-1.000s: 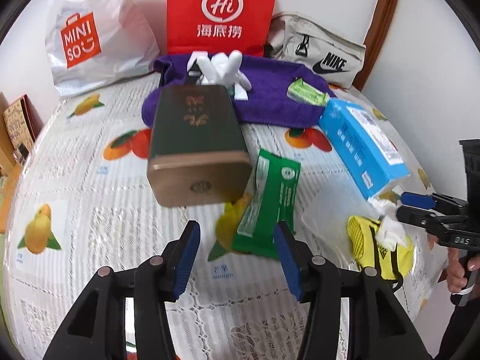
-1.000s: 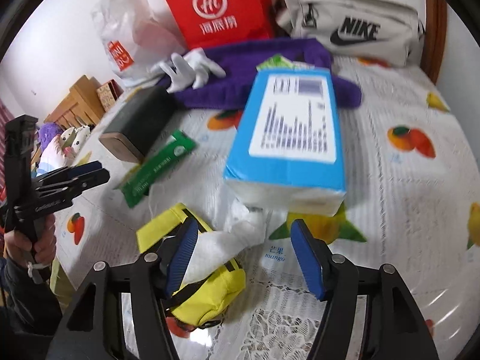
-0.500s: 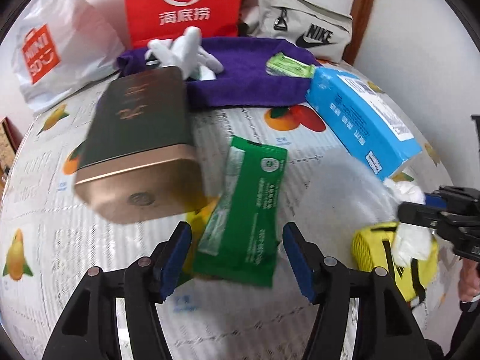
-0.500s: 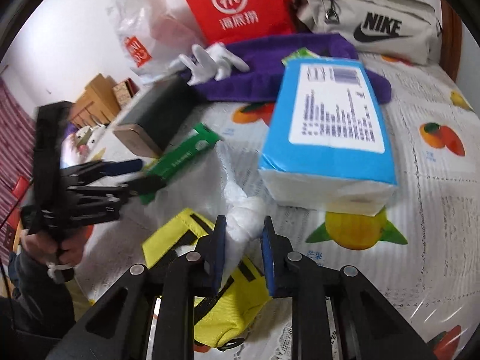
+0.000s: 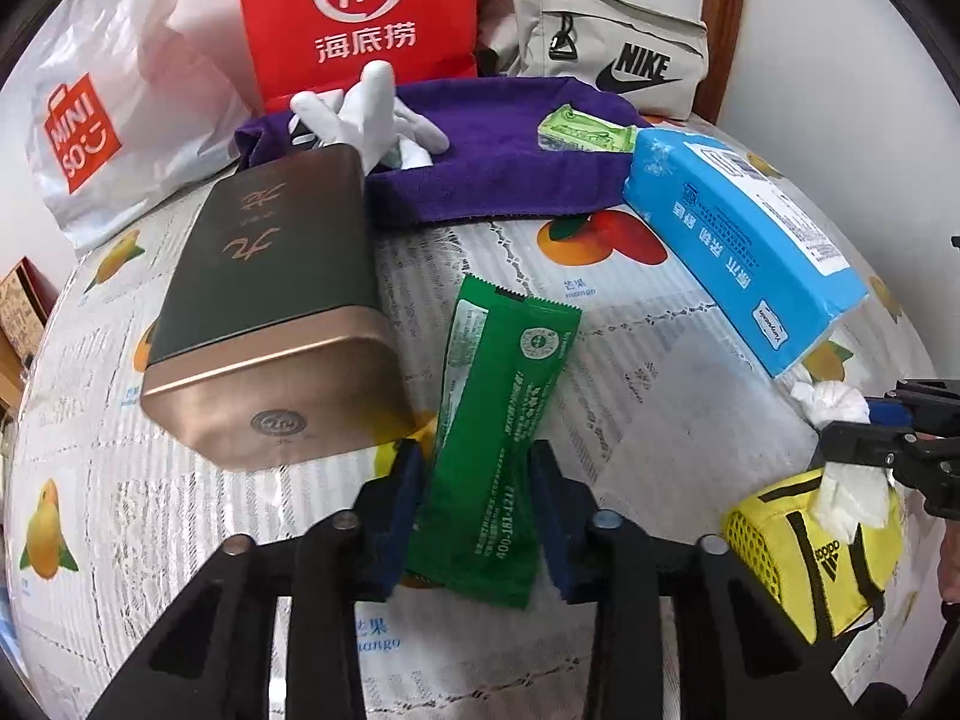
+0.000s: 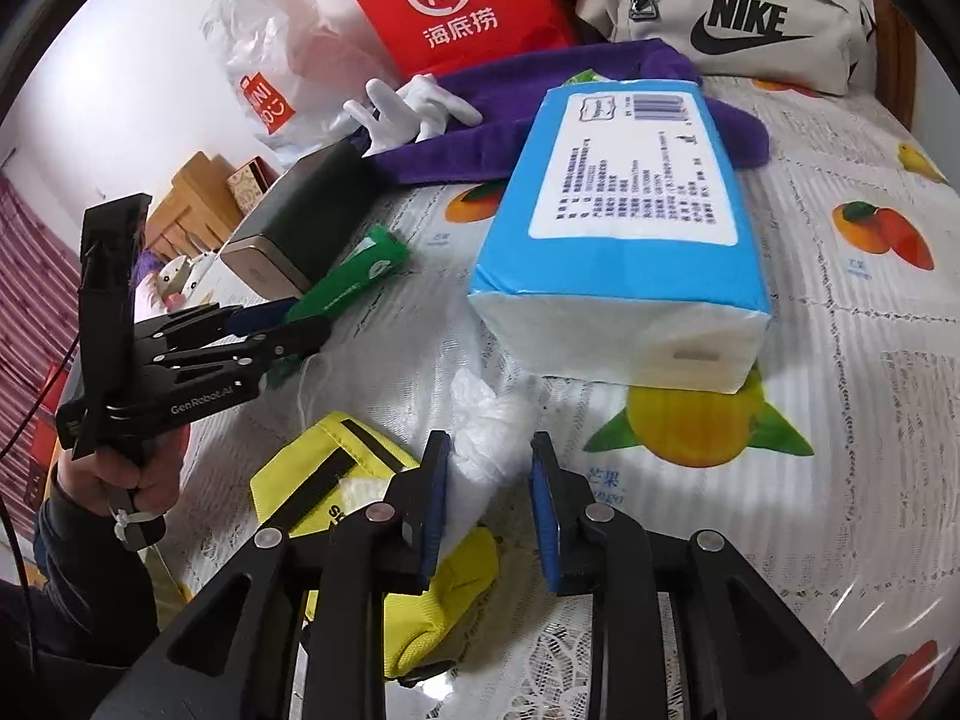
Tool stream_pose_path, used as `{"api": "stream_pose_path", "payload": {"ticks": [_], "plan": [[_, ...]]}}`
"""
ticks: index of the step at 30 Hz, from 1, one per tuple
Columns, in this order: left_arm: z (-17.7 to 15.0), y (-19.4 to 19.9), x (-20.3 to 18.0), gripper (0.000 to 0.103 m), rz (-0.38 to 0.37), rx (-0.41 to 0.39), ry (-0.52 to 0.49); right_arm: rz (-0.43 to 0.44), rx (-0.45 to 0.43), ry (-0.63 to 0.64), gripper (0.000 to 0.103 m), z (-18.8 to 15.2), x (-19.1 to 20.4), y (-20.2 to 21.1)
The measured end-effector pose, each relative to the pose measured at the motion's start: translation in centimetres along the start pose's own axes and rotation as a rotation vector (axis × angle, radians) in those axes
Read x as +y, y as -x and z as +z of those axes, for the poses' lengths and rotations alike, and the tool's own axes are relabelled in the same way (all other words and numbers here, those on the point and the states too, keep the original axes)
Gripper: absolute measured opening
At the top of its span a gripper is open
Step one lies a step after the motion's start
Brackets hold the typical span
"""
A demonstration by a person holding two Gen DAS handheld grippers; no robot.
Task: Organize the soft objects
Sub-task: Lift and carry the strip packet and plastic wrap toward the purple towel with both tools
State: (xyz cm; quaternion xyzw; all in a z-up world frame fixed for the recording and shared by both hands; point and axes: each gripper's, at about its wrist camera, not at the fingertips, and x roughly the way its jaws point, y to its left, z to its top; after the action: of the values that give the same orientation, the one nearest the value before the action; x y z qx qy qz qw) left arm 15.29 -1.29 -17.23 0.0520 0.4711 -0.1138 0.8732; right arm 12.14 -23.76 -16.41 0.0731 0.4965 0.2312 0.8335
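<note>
My left gripper [image 5: 478,510] has just been closing, and its blue pads now squeeze the near end of the green sachet [image 5: 498,420], which buckles slightly between them. The rest of the sachet lies on the fruit-print tablecloth [image 5: 630,372], pointing away from me. My right gripper [image 6: 489,480] has just eased open a touch. The white tissue [image 6: 486,432] stands between its pads and presses on the left pad. I cannot clearly see contact at the right pad, but the left wrist view shows the tissue pinched and drawn up. The tissue rises out of the yellow Adidas pouch [image 6: 324,462], which lies just below my right fingers. A hand [image 6: 138,474] grips the left gripper's handle.

Just left of the sachet lies a dark green tin [image 5: 270,312] with a bronze end, on its side. Right of the sachet is a blue tissue pack [image 6: 630,180]. Behind both, a purple towel [image 5: 510,150] stretches across, with white gloves [image 5: 366,114] on its left part and a small green packet [image 5: 585,132] on its right. Farthest back stand a white Miniso bag [image 5: 120,108], a red Haidilao bag [image 5: 360,12] and a beige Nike bag [image 5: 600,48].
</note>
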Motion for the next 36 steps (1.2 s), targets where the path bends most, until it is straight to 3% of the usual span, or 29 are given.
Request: {"api": "stream_pose_path", "payload": {"ticks": [8,19,36], "plan": [[-1.4,1.5,0.2,0.026,-0.059,-0.006,0.008,-0.008,-0.07,0.023,0.023,-0.4,-0.1,2.9],[-4.2,3.7,1.8,0.026,-0.05,-0.017,0.046,-0.161,-0.042,-0.068,0.023,-2.1,-4.0,2.6],[-5.7,8.2,3.0,0.026,-0.04,-0.082,0.127,-0.132,-0.114,-0.031,0.023,-1.9,-1.4,5.0]]}}
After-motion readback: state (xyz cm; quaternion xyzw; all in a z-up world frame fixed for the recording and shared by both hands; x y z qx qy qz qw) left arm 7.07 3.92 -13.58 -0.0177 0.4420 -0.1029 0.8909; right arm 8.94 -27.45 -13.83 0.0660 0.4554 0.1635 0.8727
